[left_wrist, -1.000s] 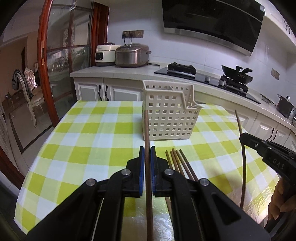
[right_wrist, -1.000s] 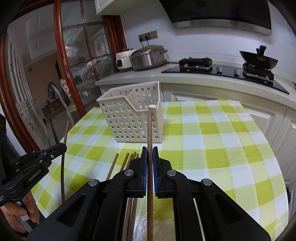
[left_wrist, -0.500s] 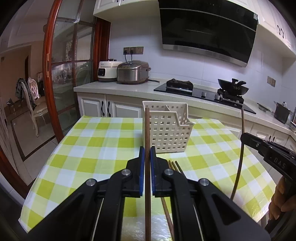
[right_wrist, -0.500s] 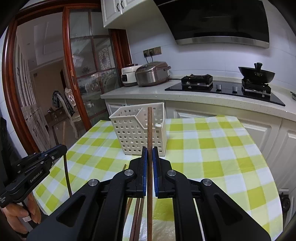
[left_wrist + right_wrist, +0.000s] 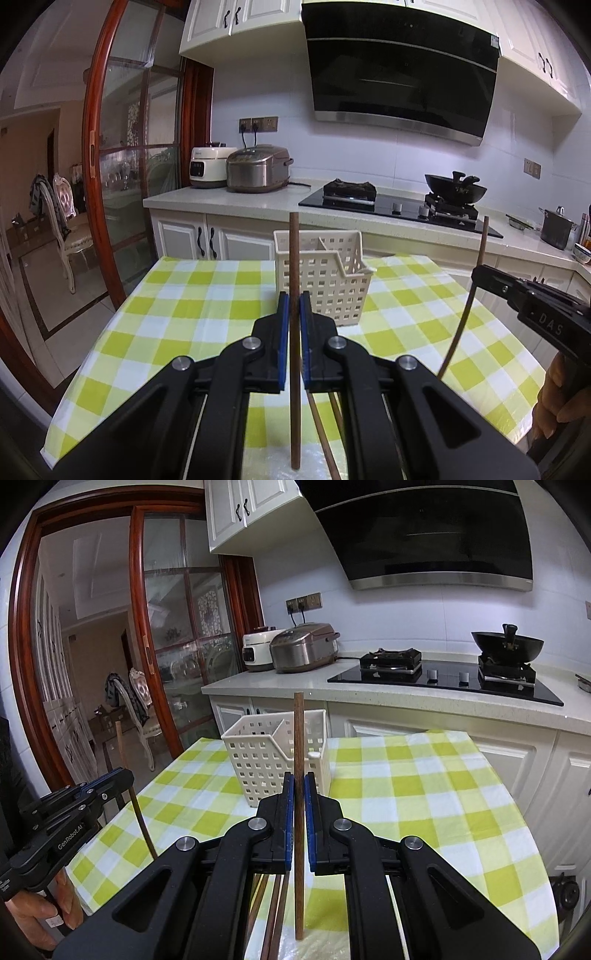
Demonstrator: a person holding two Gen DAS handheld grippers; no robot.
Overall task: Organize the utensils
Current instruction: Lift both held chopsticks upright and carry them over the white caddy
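Kitchen, checked desk [image 5: 192,295]: white basket [image 5: 325,280] stands upright. Left gripper [image 5: 294,325] and right gripper [image 5: 299,805] each have fingers clamped on 1 upright chopstick [image 5: 294,258] [image 5: 299,738].

Two black two-finger grippers were up over the table, the left one [image 5: 294,317] and the right one [image 5: 299,797], and each pinched one thin brown wooden chopstick, [image 5: 294,332] and [image 5: 299,794], so two chopsticks were in the air. At least two more loose brown chopsticks [image 5: 321,432] lay on the checked cloth below; an exact count was hidden. One cream perforated plastic basket [image 5: 325,280] stood there. Two rice cookers sat on the counter: one white [image 5: 208,166], one bronze-coloured [image 5: 258,168].
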